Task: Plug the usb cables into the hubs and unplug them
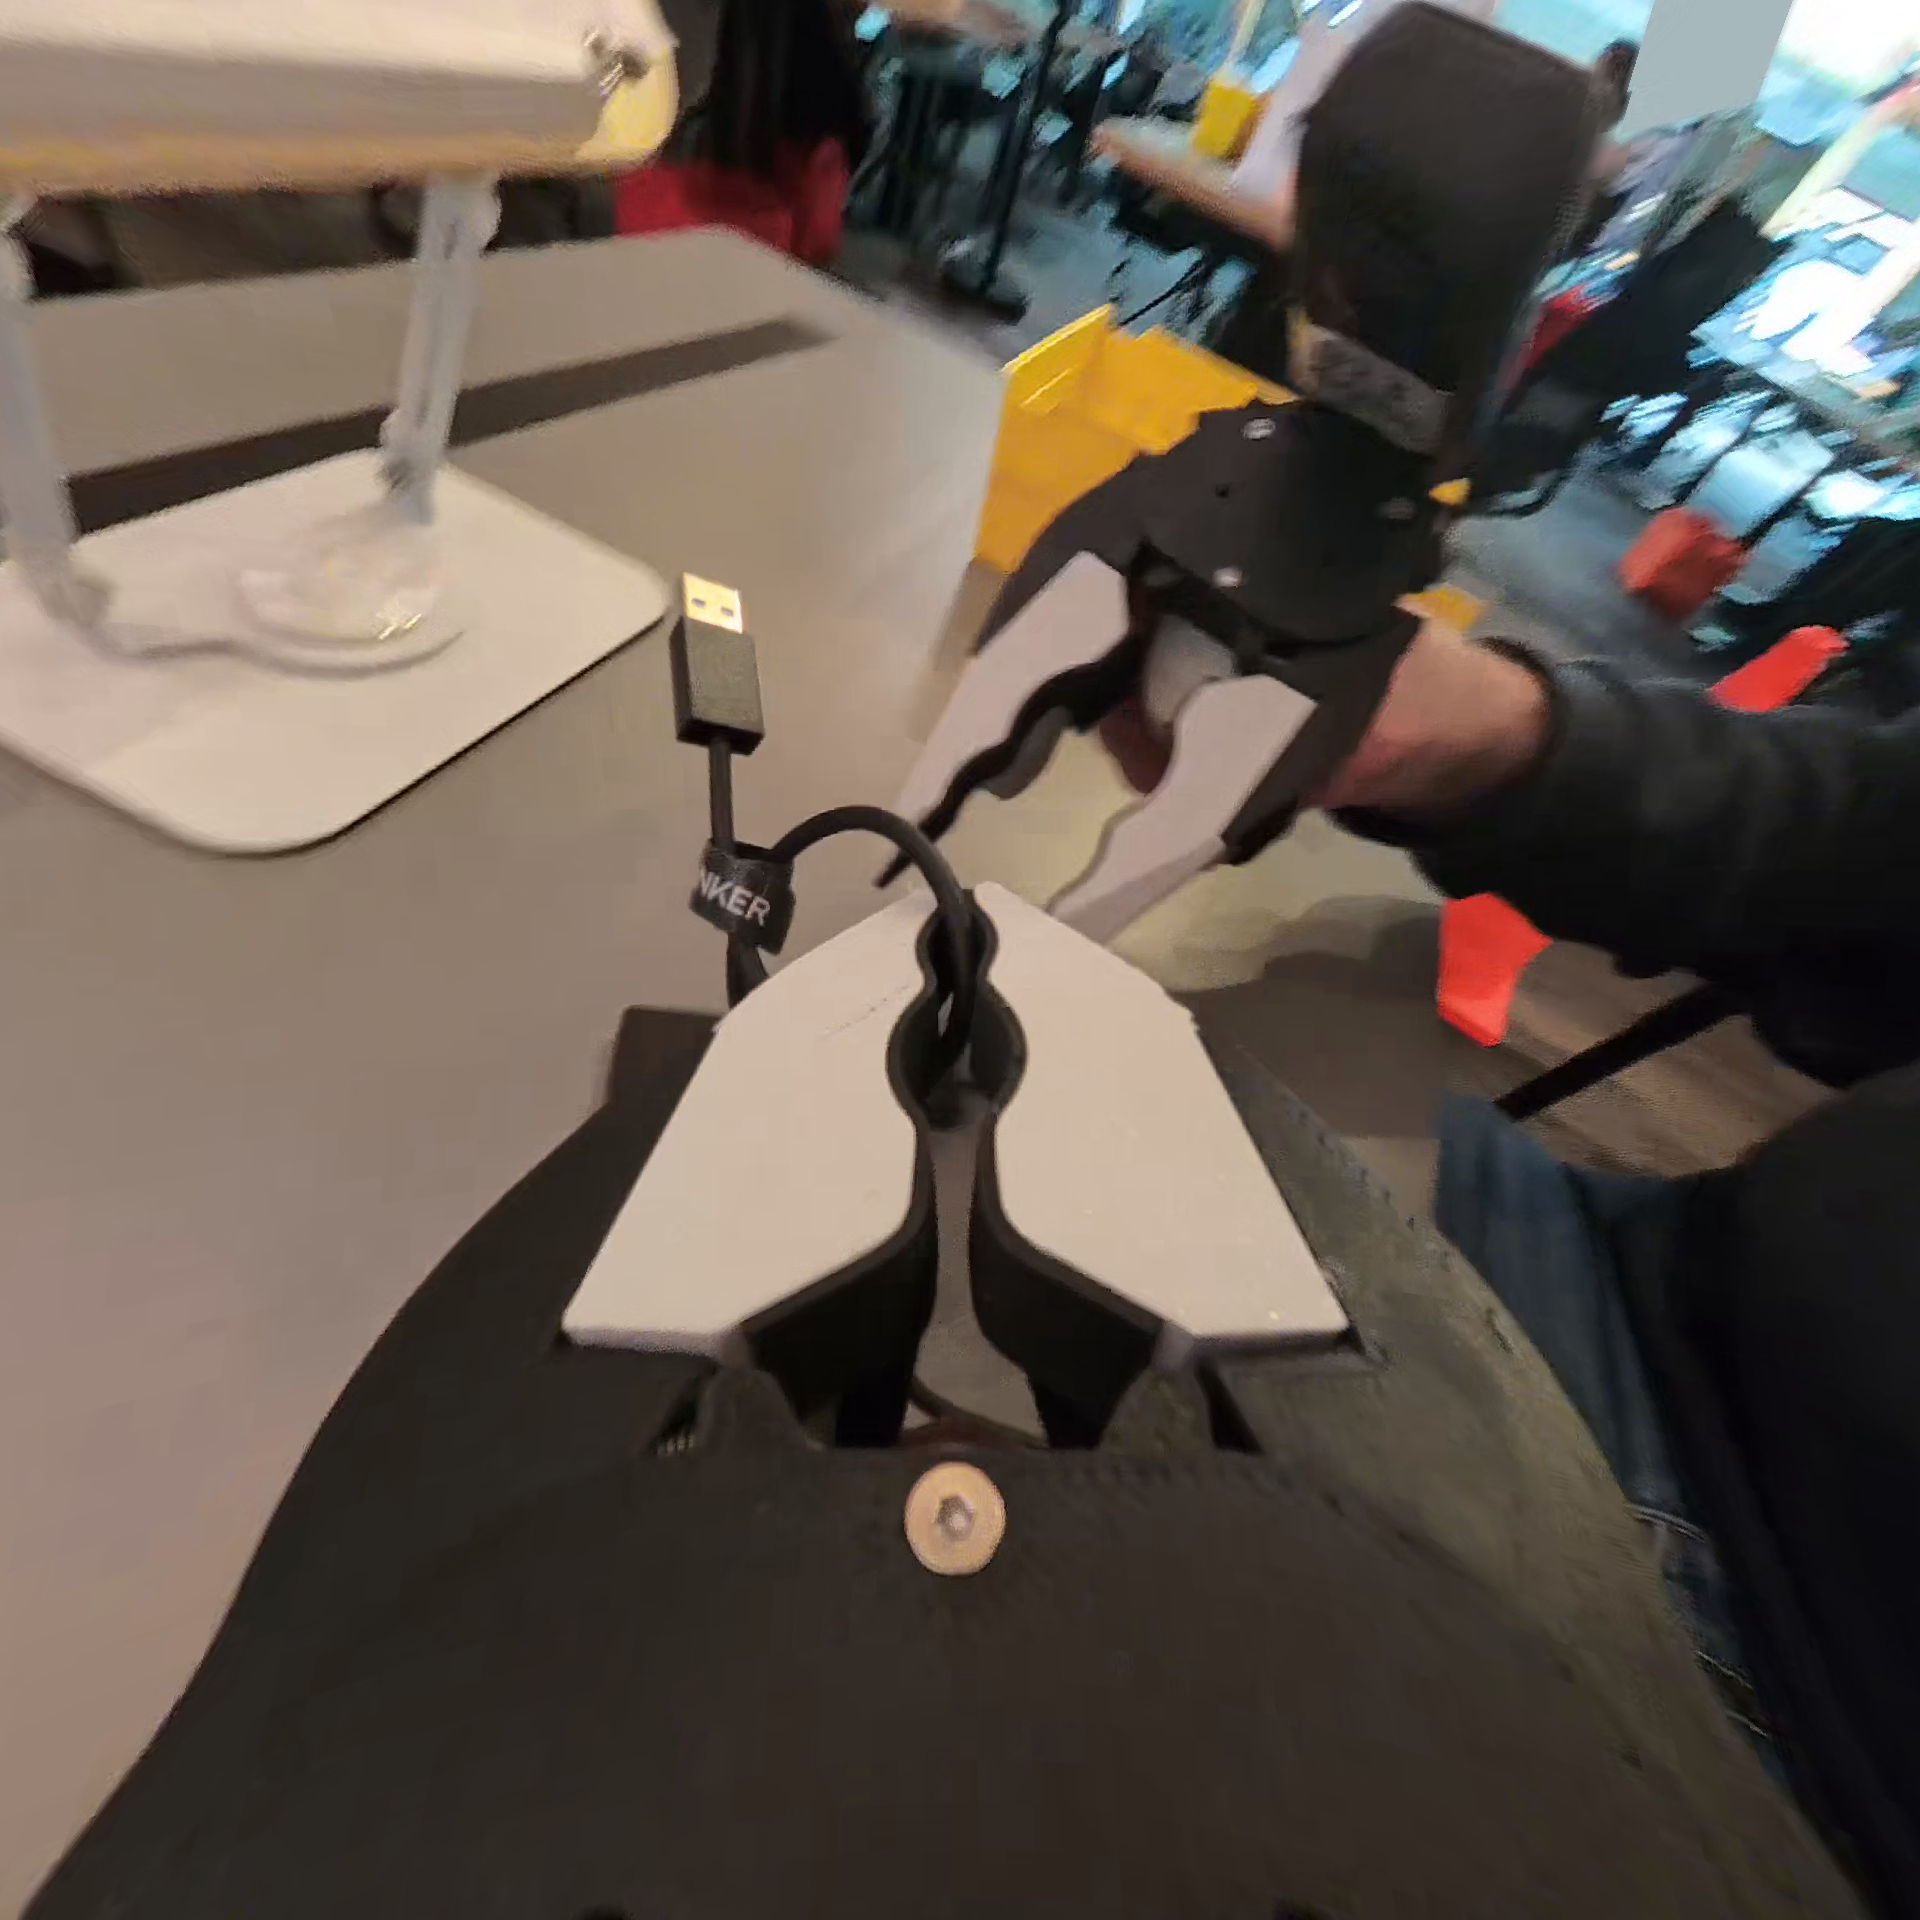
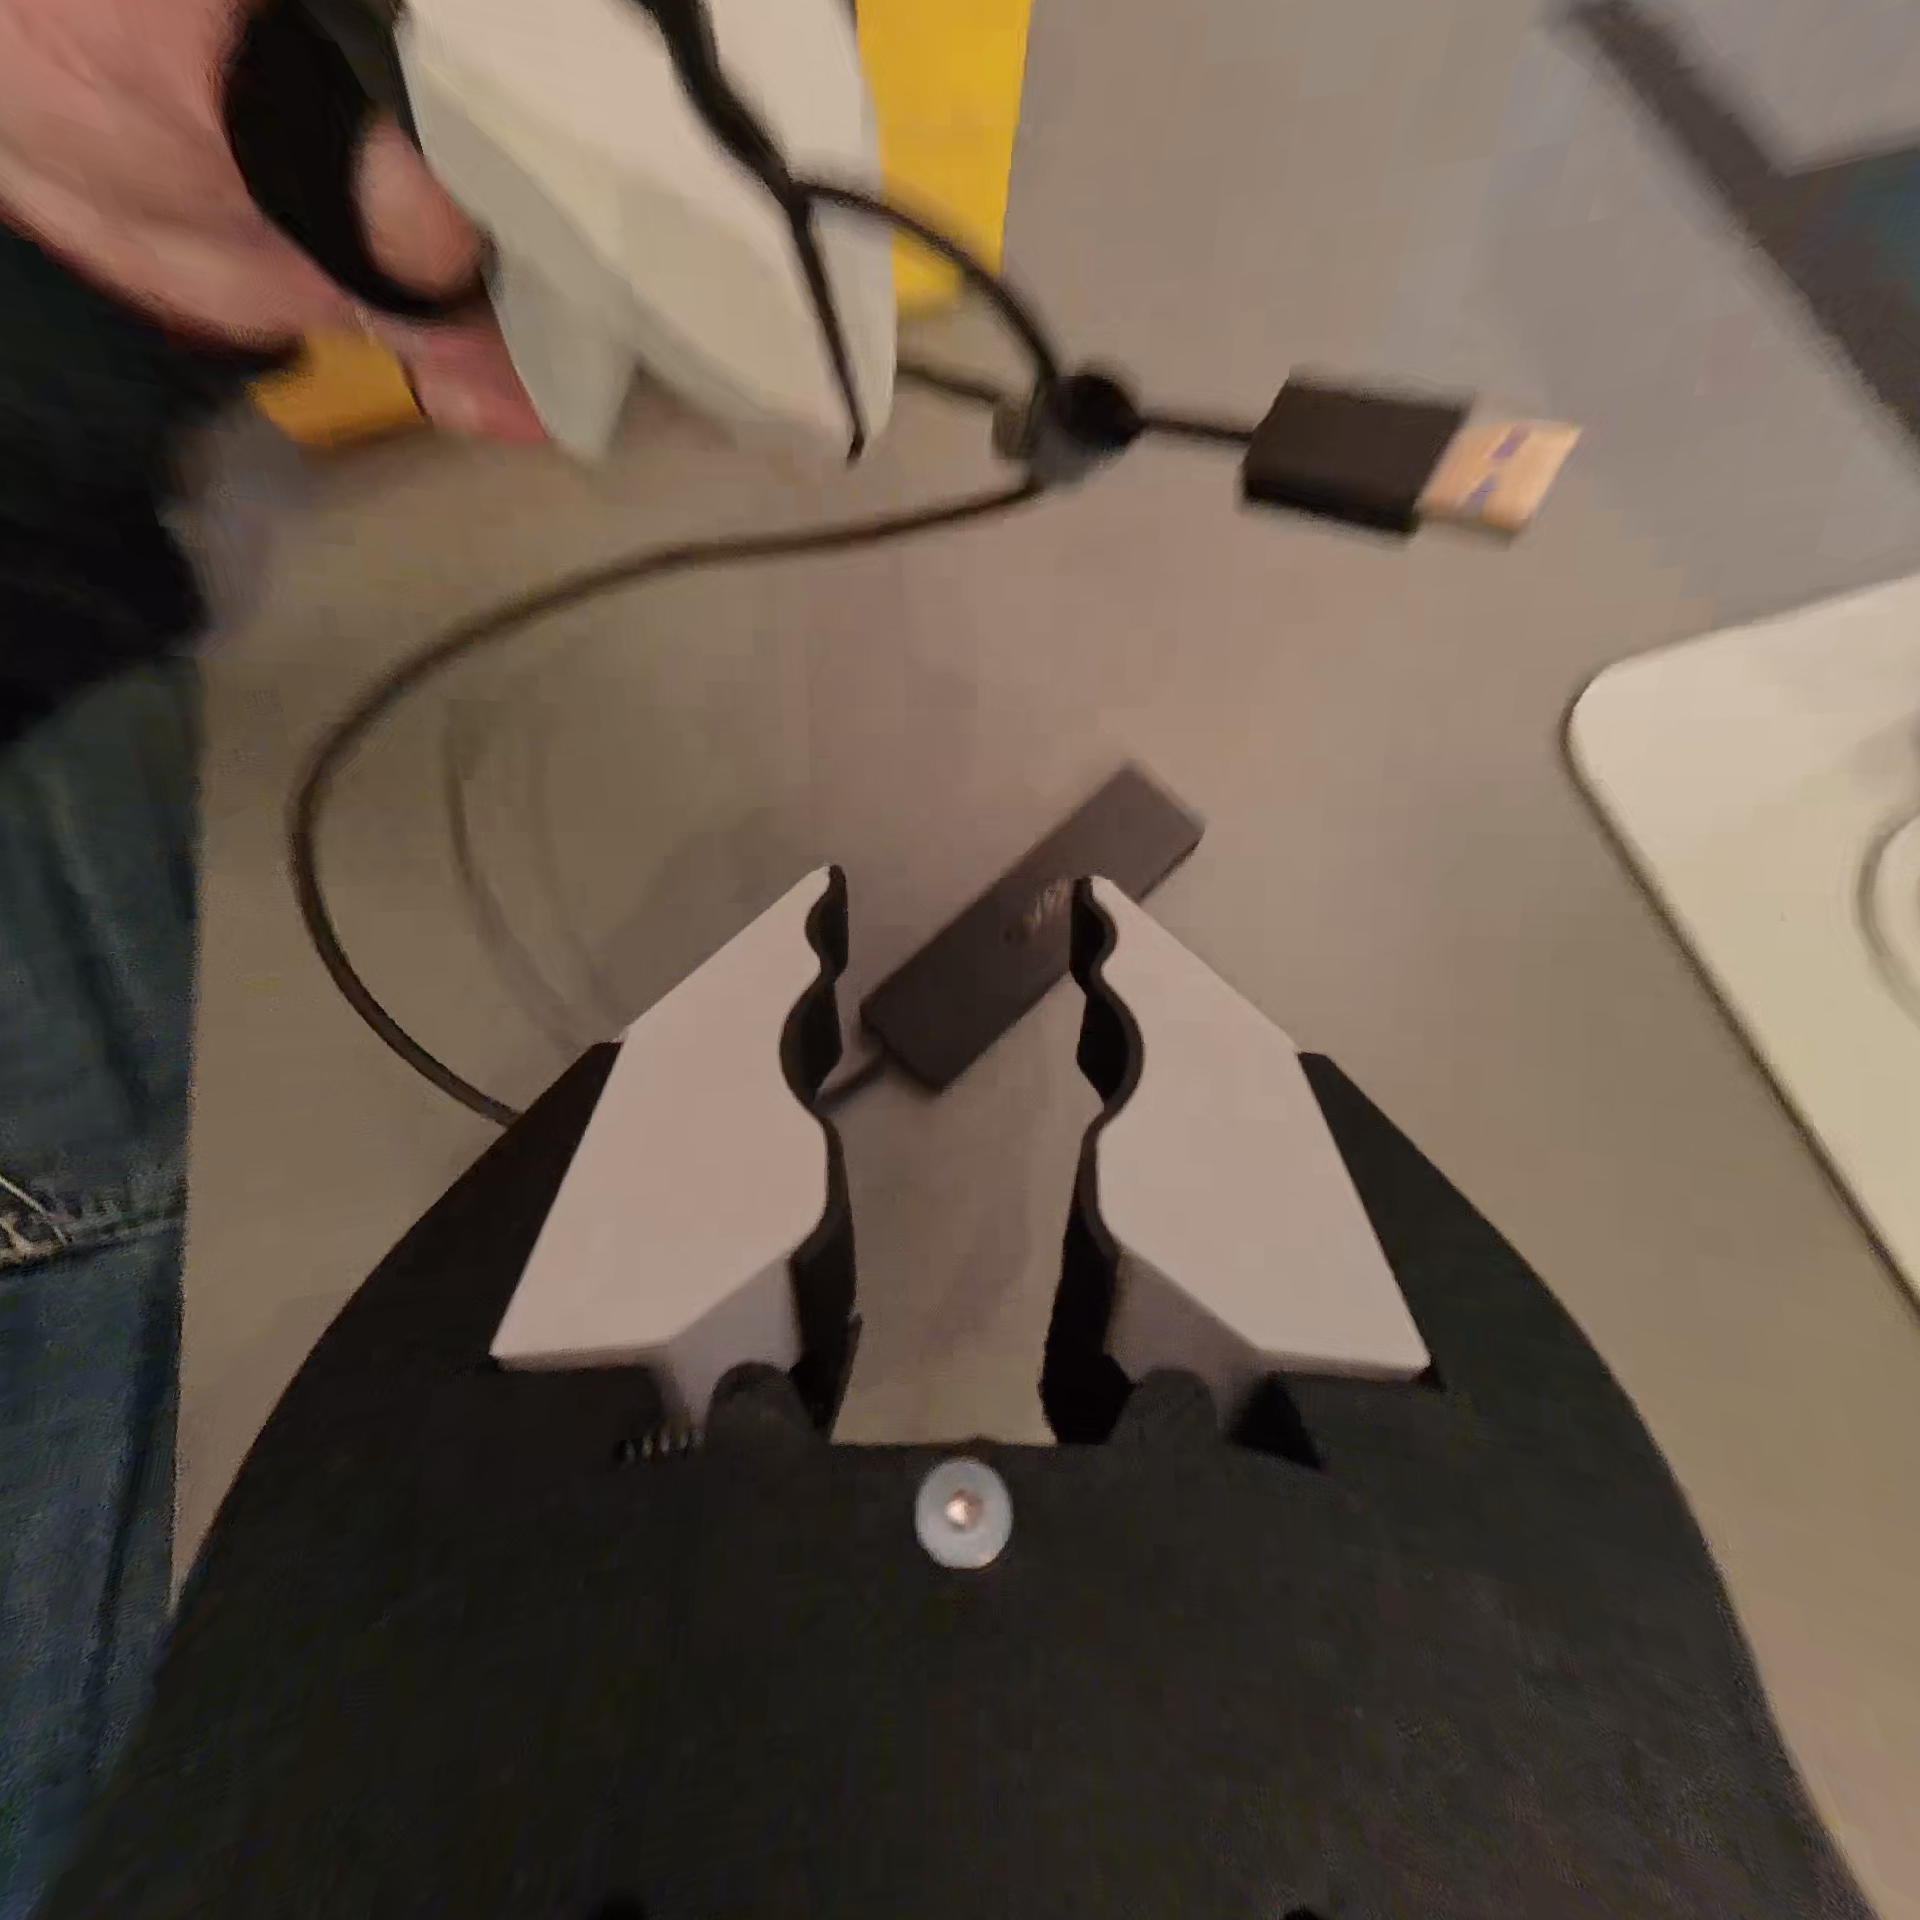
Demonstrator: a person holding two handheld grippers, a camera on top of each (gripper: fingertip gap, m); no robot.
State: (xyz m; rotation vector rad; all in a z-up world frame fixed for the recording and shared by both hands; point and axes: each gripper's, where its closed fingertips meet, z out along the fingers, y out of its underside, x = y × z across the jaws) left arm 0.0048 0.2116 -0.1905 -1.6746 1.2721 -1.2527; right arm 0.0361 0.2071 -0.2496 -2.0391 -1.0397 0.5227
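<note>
My left gripper [image 1: 954, 914] is shut on a thin black USB cable [image 1: 914, 842], held above the grey table. The cable's black plug [image 1: 717, 665] with a metal tip sticks up past the fingers, and a black strap [image 1: 738, 899] wraps the cable. In the right wrist view the same plug [image 2: 1392, 457] hangs in the air beside the left gripper [image 2: 862, 426]. My right gripper [image 2: 956, 883] is open, its fingertips on either side of a flat black USB hub [image 2: 1029, 925] lying on the table. The hub's cable [image 2: 343, 790] loops away to the left. The right gripper also shows in the left wrist view [image 1: 997, 862], open.
A white stand base [image 1: 260, 686] with clear legs holds a raised platform [image 1: 312, 83] at the far left; its base also shows at the right of the right wrist view [image 2: 1766, 883]. A yellow bin [image 1: 1101, 426] sits at the table's far edge. A person's jeans [image 2: 83, 1143] are close by. Tip to tip, the grippers are about 7 centimeters apart.
</note>
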